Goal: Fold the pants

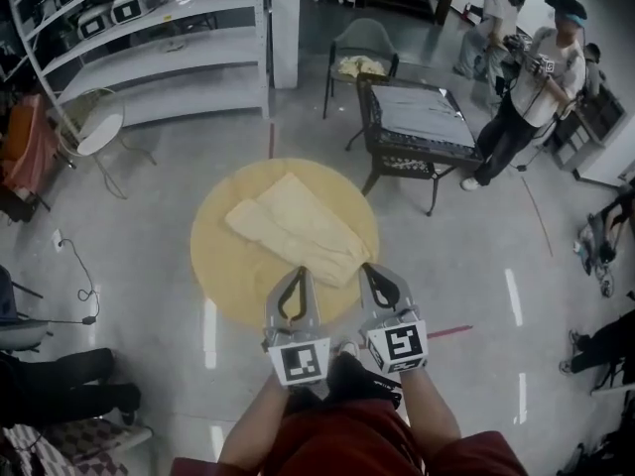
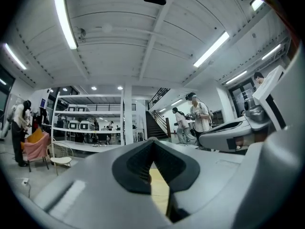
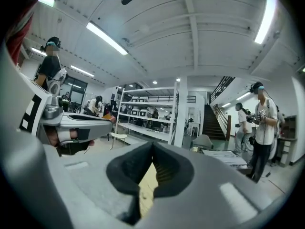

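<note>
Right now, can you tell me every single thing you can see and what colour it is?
table: 1, yellow, round, mid-floor
pants: 1, cream, flat on table
shelves: 1 unit, white, far left
white chair: 1, left, by shelves
green chair: 1, far side
cloth: 1, yellow, on green chair's seat
bench: 1, dark frame, grey top, right of green chair
people: 2 standing, far right; more at the edges
left gripper: 1, grey, shut, at pants' near end
right gripper: 1, grey, shut, beside it
</note>
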Demonstrator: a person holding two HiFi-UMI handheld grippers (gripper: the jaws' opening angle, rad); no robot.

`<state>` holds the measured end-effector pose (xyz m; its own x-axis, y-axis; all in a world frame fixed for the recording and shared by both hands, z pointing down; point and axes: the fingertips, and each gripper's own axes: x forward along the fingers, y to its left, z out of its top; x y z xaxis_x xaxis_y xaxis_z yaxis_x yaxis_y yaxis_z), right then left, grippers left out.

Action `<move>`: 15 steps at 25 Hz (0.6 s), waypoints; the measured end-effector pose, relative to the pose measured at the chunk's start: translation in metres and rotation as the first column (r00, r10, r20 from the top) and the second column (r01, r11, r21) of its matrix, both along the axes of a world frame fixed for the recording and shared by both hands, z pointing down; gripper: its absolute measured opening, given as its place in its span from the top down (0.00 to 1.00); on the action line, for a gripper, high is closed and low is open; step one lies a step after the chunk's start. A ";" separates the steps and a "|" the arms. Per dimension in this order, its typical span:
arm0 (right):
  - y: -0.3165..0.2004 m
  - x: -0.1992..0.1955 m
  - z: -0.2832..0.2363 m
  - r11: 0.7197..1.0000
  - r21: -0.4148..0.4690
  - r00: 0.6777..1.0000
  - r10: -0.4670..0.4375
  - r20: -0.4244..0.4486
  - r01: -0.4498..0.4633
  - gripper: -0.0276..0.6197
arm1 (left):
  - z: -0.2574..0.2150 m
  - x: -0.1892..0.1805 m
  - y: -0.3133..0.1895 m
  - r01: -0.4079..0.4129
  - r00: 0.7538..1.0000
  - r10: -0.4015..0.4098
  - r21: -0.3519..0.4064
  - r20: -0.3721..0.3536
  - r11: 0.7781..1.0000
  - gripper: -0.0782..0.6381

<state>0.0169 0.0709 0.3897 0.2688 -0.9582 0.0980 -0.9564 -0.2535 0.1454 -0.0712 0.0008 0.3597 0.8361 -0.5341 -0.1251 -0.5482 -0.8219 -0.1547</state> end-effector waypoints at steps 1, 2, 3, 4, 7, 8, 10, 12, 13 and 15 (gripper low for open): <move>0.001 0.003 -0.001 1.000 0.006 1.000 -0.010 0.001 0.010 0.95 | 0.000 0.000 0.001 0.017 1.000 -0.017 -0.005 -0.002 1.000 0.88; 0.001 0.005 -0.002 1.000 0.012 1.000 -0.024 0.002 0.024 0.95 | 0.001 0.000 0.001 0.038 0.999 -0.038 -0.010 -0.004 0.999 0.88; 0.001 0.008 -0.001 0.999 0.017 0.999 -0.039 0.004 0.039 0.95 | 0.002 0.000 0.002 0.060 0.998 -0.060 -0.013 -0.004 0.998 0.88; 0.001 0.011 -0.001 0.998 0.021 0.998 -0.055 0.006 0.055 0.95 | 0.003 0.000 0.002 0.082 0.997 -0.082 -0.014 -0.002 0.997 0.88; 0.003 0.033 -0.001 0.994 0.025 0.994 -0.108 0.007 0.108 0.95 | 0.006 0.014 0.006 0.137 0.991 -0.136 -0.040 0.018 0.990 0.88; 0.003 0.042 -0.001 0.992 0.023 0.992 -0.128 0.012 0.128 0.95 | 0.007 0.020 0.007 0.159 0.987 -0.158 -0.047 0.021 0.986 0.88; 0.005 0.060 0.000 0.985 0.017 0.985 -0.169 0.019 0.169 0.95 | 0.003 0.031 0.011 0.212 0.977 -0.212 -0.042 0.009 0.976 0.88; 0.007 0.079 0.001 0.977 0.012 0.977 -0.213 0.021 0.213 0.95 | 0.000 0.044 0.016 0.258 0.966 -0.258 -0.027 0.009 0.966 0.88; 0.007 0.088 0.001 0.972 0.012 0.972 -0.235 0.021 0.235 0.95 | 0.000 0.051 0.018 0.280 0.960 -0.280 -0.026 0.016 0.960 0.88; 0.005 0.104 0.001 0.961 0.016 0.961 -0.277 0.017 0.277 0.95 | 0.003 0.061 0.020 0.329 0.944 -0.328 -0.043 0.028 0.943 0.88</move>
